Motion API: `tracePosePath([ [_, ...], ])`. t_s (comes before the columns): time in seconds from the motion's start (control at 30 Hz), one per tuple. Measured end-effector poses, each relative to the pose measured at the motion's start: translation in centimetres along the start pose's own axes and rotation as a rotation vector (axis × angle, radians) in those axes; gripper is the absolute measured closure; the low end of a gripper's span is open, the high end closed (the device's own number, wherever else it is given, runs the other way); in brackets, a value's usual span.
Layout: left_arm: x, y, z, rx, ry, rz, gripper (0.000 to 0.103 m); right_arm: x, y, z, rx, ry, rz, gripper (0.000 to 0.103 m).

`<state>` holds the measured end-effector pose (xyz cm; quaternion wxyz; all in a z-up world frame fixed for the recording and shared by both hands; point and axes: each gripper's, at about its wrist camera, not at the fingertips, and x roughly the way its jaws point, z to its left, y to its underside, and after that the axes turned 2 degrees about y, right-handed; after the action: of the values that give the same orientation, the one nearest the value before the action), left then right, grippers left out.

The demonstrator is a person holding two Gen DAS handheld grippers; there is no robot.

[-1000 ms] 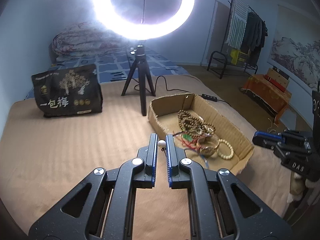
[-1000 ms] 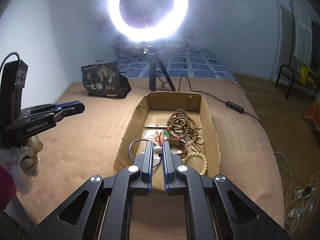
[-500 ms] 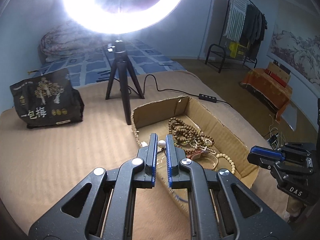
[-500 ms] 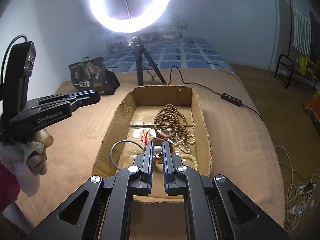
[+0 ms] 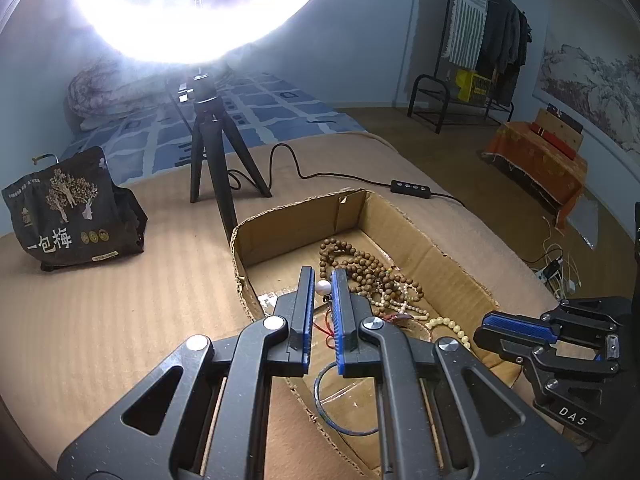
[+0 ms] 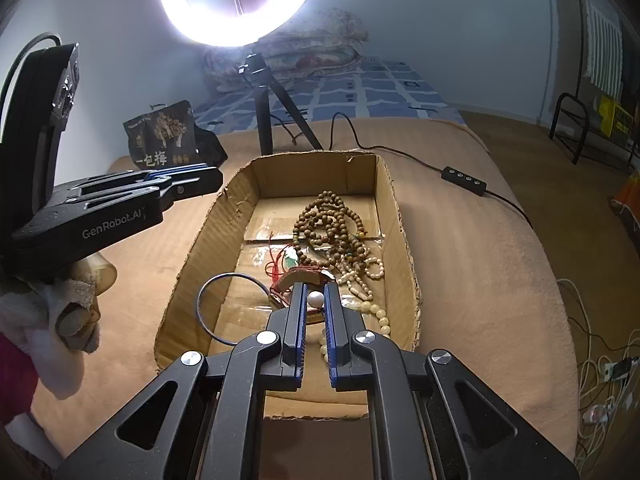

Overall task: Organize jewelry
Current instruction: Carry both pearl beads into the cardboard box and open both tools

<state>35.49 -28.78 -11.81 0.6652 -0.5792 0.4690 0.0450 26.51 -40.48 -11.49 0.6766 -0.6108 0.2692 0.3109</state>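
Tan bedspread (image 6: 460, 240); left claw (image 5: 322, 286), right claw (image 6: 315, 298) each pinching white bead.

Rough corrugated cardboard box (image 6: 400, 216), matt wooden beads (image 6: 328, 228), glossy pearl (image 6: 315, 299), ribbed tan cloth (image 5: 120, 320).

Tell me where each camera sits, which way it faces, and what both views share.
Left wrist: on the left claw, angled down over the cardboard box from its left side; a white bead sits between its fingers, and the right claw shows at right.
Right wrist: on the right claw, looking down along the box's length; its own white bead, with the left claw and a gloved hand at left.
Shared: box, wooden beads, ring light, black bag.
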Motion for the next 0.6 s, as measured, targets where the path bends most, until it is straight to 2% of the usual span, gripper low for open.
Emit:
tracePosePath([
  [0.33, 0.08, -0.11, -0.15, 0.002, -0.016, 0.007, 0.096, -0.19, -0.01, 0.11, -0.009, 0.011, -0.008, 0.093],
  [0.37, 0.1, -0.1, -0.18, 0.006, -0.017, 0.008, 0.091, -0.19, 0.03, 0.16, -0.011, 0.012, -0.005, 0.09],
  [0.4, 0.14, -0.11, -0.21, 0.01, -0.022, 0.008, 0.085, -0.23, 0.07, 0.18, -0.012, 0.012, -0.004, 0.08],
  [0.43, 0.1, -0.11, -0.3, 0.011, -0.027, 0.007, 0.065, -0.3, 0.14, 0.25, -0.011, 0.012, -0.005, 0.069],
  [0.47, 0.01, -0.1, -0.33, 0.011, -0.03, 0.001, 0.05, -0.37, 0.18, 0.32, -0.013, 0.015, -0.01, 0.064],
  [0.53, -0.32, -0.05, -0.39, 0.016, -0.034, -0.019, 0.046, -0.54, 0.23, 0.45, -0.015, 0.026, -0.019, 0.049],
  [0.6, -0.31, -0.09, -0.41, 0.019, -0.046, -0.014, 0.042, -0.75, 0.26, 0.59, -0.012, 0.04, -0.026, 0.039],
])
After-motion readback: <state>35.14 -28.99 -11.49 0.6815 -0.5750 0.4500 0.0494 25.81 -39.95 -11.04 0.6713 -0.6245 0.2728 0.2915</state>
